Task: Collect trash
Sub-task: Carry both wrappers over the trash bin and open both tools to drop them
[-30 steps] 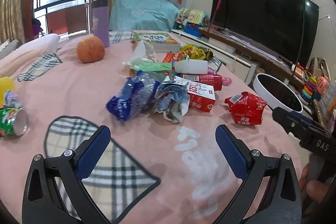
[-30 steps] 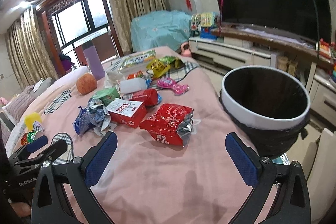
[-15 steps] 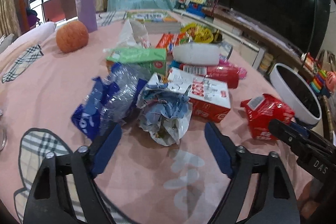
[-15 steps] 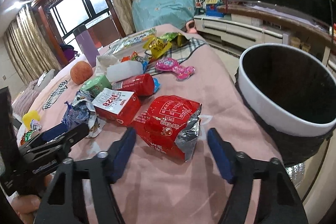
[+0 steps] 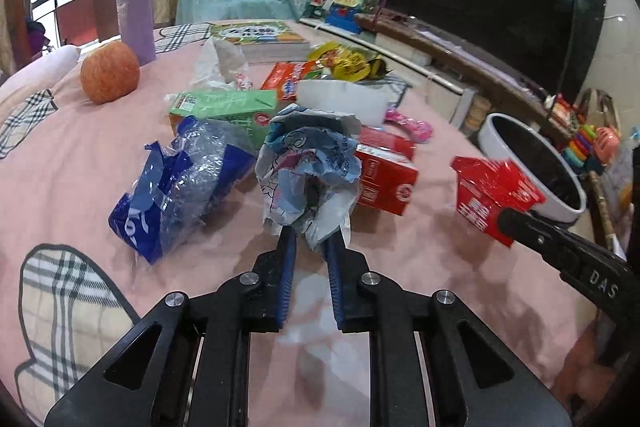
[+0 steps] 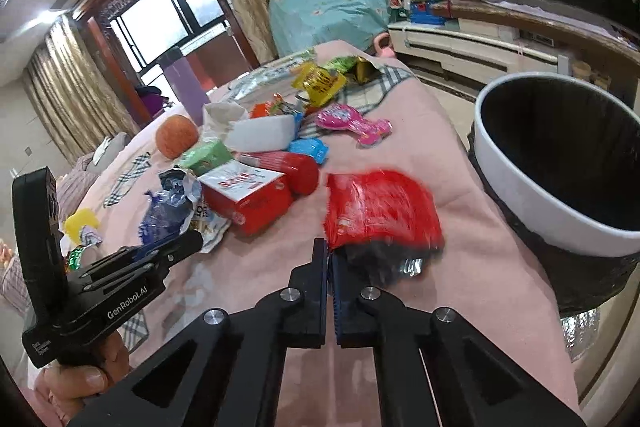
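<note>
Crumpled wrapper [image 5: 310,163] and red bag [image 6: 376,211] on pink blanket [image 5: 72,155].

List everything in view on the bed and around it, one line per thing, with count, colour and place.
crumpled wrapper: 1, white and pale blue, mid-bed, pinched by the left gripper
red foil bag: 1, red, near the bin, its edge in the right gripper
plastic bag: 1, blue and clear, left of the wrapper
red carton: 1, red and white, mid-bed
green carton: 1, green, behind the plastic bag
orange ball: 1, orange, far left
trash bin: 1, white rim, black liner, beside the bed
television: 1, black, on the wall
left gripper: 1, black with blue pads, shut
right gripper: 1, black, shut
</note>
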The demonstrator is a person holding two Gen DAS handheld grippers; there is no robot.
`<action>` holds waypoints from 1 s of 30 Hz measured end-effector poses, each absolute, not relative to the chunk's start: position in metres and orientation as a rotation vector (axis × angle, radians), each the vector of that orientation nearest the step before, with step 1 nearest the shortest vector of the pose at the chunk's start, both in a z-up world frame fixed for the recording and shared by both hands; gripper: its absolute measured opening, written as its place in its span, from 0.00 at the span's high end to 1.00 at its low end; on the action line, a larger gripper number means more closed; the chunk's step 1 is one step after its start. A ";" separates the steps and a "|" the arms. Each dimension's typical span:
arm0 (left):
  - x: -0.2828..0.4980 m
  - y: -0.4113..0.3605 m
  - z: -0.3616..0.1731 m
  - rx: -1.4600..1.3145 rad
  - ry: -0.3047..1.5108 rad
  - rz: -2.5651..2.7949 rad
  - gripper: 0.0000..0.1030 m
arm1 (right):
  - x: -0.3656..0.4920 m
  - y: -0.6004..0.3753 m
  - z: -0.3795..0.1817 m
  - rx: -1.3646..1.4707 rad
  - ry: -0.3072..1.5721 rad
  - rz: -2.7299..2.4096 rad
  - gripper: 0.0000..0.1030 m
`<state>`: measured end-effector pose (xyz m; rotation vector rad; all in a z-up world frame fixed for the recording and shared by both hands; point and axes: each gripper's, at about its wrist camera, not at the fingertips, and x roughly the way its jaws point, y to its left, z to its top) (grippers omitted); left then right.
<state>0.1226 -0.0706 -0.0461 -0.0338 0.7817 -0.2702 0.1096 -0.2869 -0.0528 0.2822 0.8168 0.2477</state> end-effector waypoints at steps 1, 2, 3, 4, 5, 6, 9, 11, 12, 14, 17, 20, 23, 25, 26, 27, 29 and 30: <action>0.119 -0.072 -0.043 -0.036 0.778 -0.279 0.89 | 0.107 -0.288 -0.049 0.284 0.808 0.254 0.99; 0.115 -0.074 -0.039 -0.036 0.771 -0.288 0.89 | 0.106 -0.288 -0.046 0.287 0.802 0.260 0.99; 0.114 -0.076 -0.036 -0.034 0.763 -0.296 0.89 | 0.104 -0.289 -0.042 0.290 0.792 0.265 0.99; 0.112 -0.077 -0.033 -0.031 0.756 -0.303 0.89 | 0.103 -0.288 -0.040 0.289 0.786 0.265 0.99; 0.111 -0.079 -0.029 -0.029 0.748 -0.313 0.89 | 0.100 -0.290 -0.035 0.290 0.776 0.267 0.99; 0.109 -0.083 -0.025 -0.025 0.739 -0.325 0.89 | 0.099 -0.291 -0.032 0.291 0.770 0.268 0.99; 0.108 -0.095 -0.017 -0.016 0.726 -0.355 0.89 | 0.095 -0.297 -0.024 0.291 0.753 0.262 0.99; 0.108 -0.105 -0.014 -0.011 0.723 -0.377 0.89 | 0.094 -0.301 -0.020 0.293 0.743 0.255 0.99; 0.108 -0.109 -0.014 -0.007 0.721 -0.386 0.89 | 0.093 -0.305 -0.018 0.295 0.738 0.248 0.99; 0.108 -0.118 -0.012 -0.002 0.721 -0.403 0.89 | 0.091 -0.313 -0.014 0.304 0.730 0.234 0.99; 0.113 -0.135 -0.010 0.011 0.723 -0.434 0.89 | 0.090 -0.326 -0.012 0.311 0.723 0.207 0.99; 0.116 -0.152 -0.005 0.024 0.717 -0.462 0.89 | 0.089 -0.339 -0.011 0.319 0.719 0.181 0.99; 0.119 -0.168 0.000 0.040 0.710 -0.490 0.89 | 0.090 -0.355 -0.009 0.334 0.714 0.158 0.99; 0.121 -0.181 0.002 0.054 0.708 -0.508 0.89 | 0.090 -0.365 -0.007 0.337 0.712 0.145 0.99; 0.124 -0.188 0.003 0.061 0.708 -0.516 0.89 | 0.090 -0.370 -0.007 0.342 0.711 0.140 0.99; 0.124 -0.193 0.003 0.065 0.708 -0.523 0.89 | 0.091 -0.376 -0.007 0.349 0.711 0.135 0.99; 0.128 -0.203 0.004 0.074 0.711 -0.538 0.89 | 0.095 -0.389 -0.008 0.358 0.714 0.119 0.99; 0.129 -0.207 0.005 0.077 0.712 -0.542 0.89 | 0.095 -0.389 -0.008 0.358 0.714 0.119 0.99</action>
